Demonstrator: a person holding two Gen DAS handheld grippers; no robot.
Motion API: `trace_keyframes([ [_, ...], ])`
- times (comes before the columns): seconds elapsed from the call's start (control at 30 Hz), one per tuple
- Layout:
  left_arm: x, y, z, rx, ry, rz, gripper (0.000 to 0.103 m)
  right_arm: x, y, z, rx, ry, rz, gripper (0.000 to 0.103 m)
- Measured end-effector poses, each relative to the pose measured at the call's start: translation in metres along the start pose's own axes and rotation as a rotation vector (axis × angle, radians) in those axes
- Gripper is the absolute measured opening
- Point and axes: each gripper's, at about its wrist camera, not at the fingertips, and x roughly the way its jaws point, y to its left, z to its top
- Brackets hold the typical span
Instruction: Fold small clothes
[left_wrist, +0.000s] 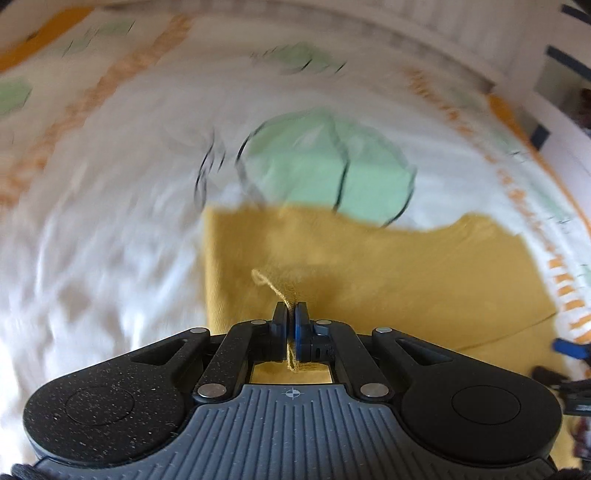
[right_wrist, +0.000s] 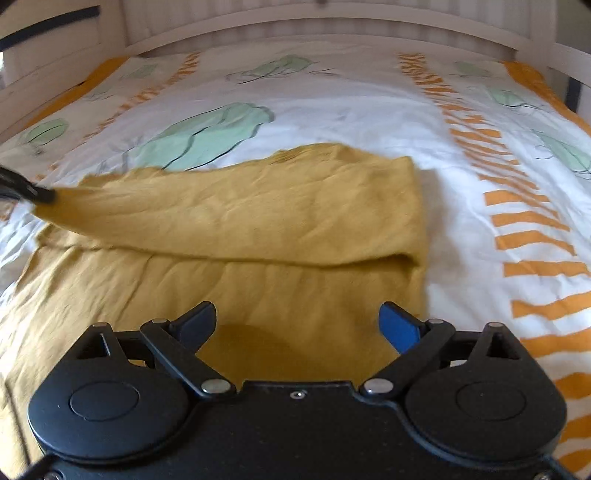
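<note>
Mustard garment (right_wrist: 236, 236), thin, soft and limp, lies on a patterned bedspread (right_wrist: 332, 110), one layer lifted over itself. The left gripper (left_wrist: 291, 314) is clamped on its edge; corners and hems suit gripping. The right gripper (right_wrist: 299, 321) hovers above it, jaws apart and empty.

mustard garment (right_wrist: 236, 218) matt creased cloth; bedcover (right_wrist: 332, 107) smooth printed cotton; claw (right_wrist: 297, 321) speckled matt plastic.
</note>
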Motion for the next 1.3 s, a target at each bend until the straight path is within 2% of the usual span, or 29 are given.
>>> trace_keyframes([
  [0.13, 0.011, 0.009, -0.015, -0.043, -0.001, 0.01, 0.006, 0.001, 0.004, -0.007, -0.015, 0.004, 0.027, 0.099],
  [0.23, 0.006, 0.012, -0.023, -0.016, -0.042, 0.029, 0.007, 0.005, 0.004, -0.013, -0.012, 0.006, 0.029, 0.1],
  [0.37, 0.004, 0.009, -0.028, 0.06, -0.085, 0.117, 0.008, 0.005, 0.002, -0.014, -0.006, 0.0, 0.035, 0.102],
  [0.47, 0.001, 0.013, -0.033, 0.062, -0.116, 0.211, 0.008, 0.006, 0.004, -0.017, -0.01, -0.005, 0.034, 0.103],
  [0.53, -0.005, 0.012, -0.032, 0.056, -0.139, 0.24, 0.011, 0.006, 0.005, -0.018, -0.019, -0.009, 0.027, 0.103],
  [0.63, -0.017, 0.001, -0.037, 0.096, -0.178, 0.221, 0.019, 0.007, 0.007, -0.02, -0.028, -0.017, 0.02, 0.103],
  [0.73, -0.017, -0.012, -0.04, 0.134, -0.19, 0.163, 0.028, 0.008, 0.008, -0.023, -0.034, -0.035, 0.013, 0.103],
  [0.83, -0.002, -0.023, -0.042, 0.122, -0.168, 0.12, 0.029, 0.008, 0.01, -0.025, -0.04, -0.05, 0.007, 0.103],
  [0.97, 0.026, -0.02, -0.047, 0.09, -0.126, 0.135, 0.03, 0.008, 0.008, -0.024, -0.033, -0.043, 0.015, 0.103],
  [1.17, 0.027, -0.025, -0.063, 0.137, -0.187, 0.166, 0.032, 0.007, 0.011, -0.021, -0.048, -0.035, 0.002, 0.103],
  [1.23, 0.027, -0.029, -0.064, 0.139, -0.187, 0.174, 0.032, 0.001, 0.013, -0.017, -0.049, -0.079, -0.014, 0.102],
  [1.3, 0.026, -0.03, -0.063, 0.137, -0.183, 0.176, 0.032, -0.007, 0.014, -0.01, -0.057, -0.178, -0.029, 0.102],
])
